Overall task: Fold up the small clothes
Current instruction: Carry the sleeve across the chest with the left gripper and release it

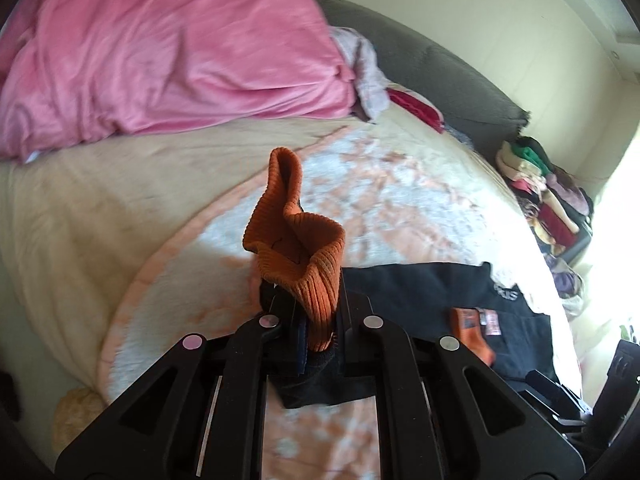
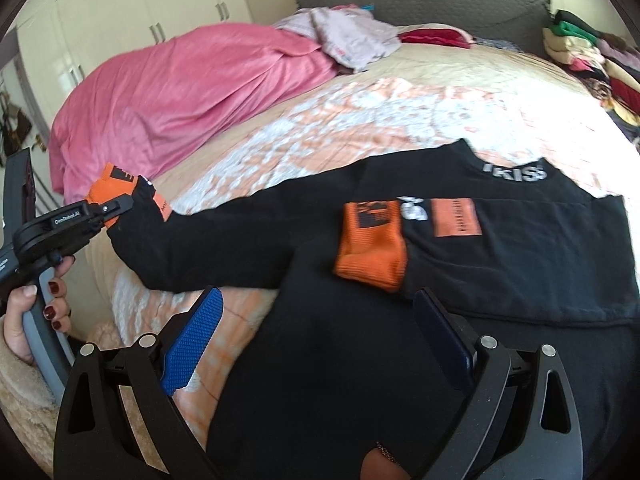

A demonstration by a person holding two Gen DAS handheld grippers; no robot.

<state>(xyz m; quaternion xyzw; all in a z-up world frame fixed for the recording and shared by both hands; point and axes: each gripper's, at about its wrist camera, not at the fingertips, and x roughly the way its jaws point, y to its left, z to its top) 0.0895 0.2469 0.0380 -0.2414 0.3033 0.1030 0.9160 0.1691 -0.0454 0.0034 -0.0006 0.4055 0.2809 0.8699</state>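
Nearest the left wrist camera, the left gripper (image 1: 316, 320) has its jaws clamped on the orange cuff (image 1: 298, 236) of a black shirt (image 2: 500, 248), which stands up past the fingertips toward 12 o'clock. The right gripper (image 2: 320, 344) hangs with jaws wide and nothing between them over the shirt, spread on the bed (image 2: 360, 112). The other cuff (image 2: 372, 248) lies folded on the chest; a pink duvet (image 2: 180, 92) sits at 10 o'clock.
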